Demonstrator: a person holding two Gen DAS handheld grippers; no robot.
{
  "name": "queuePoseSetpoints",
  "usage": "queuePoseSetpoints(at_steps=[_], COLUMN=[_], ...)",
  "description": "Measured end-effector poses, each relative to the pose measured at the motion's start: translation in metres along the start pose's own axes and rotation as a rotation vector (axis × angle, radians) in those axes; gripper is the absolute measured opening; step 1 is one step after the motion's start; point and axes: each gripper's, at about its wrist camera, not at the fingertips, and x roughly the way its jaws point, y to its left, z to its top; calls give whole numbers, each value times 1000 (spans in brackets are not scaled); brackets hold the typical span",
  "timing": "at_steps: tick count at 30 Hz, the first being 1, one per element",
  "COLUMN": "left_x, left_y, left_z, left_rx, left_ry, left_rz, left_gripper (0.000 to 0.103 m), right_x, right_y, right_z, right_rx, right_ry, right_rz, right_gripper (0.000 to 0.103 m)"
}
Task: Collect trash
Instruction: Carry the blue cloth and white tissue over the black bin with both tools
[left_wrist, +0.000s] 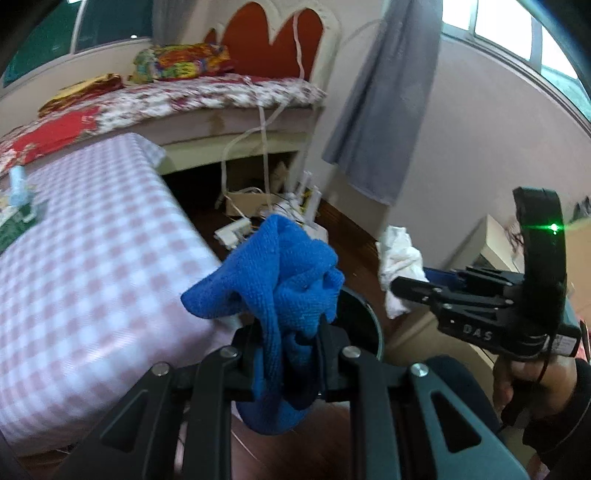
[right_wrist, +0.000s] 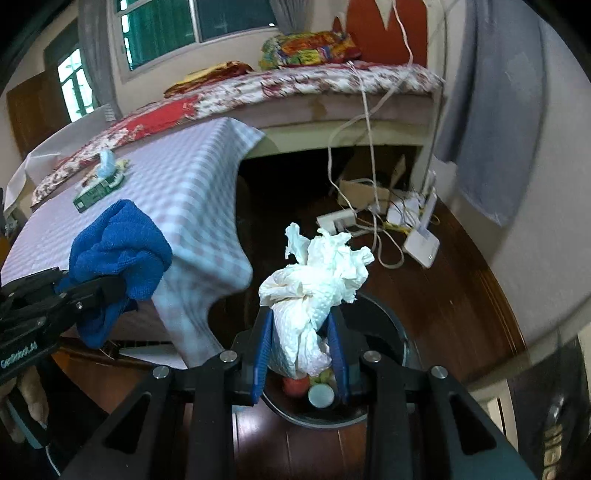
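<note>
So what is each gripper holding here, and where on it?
Left gripper is shut on the blue cloth, pinched at its bunched middle. Right gripper is shut on the tissue wad, by its lower end.

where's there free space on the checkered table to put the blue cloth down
Most of the checkered tablecloth is bare: the wide stretch between the tissue pack near the far edge and the draped corner beside the bin. It is crowded on the floor under the bed, with cables and a power strip.
</note>
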Motion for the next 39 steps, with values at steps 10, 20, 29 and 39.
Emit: queuePoseSetpoints(at_steps=[10,20,29,39], left_x=[36,79,109,124], left_y=[-23,-29,-24,-23], left_z=[-8,-18,-31,-33], left_rx=[30,13,-21,-26], left_ry=[94,182,256,286], left_rz=[-49,-63,-55,-59], left_gripper=[23,23,23,23], right_x=[15,42,73,86], right_y=[-26,-39,-46,-51], right_z=[-25,-45,-55,-60], right_rx=[35,53,43,38], right_ry=[66,130,204,240], right_rz=[-20,-8,8,14], right_gripper=[32,32,32,32])
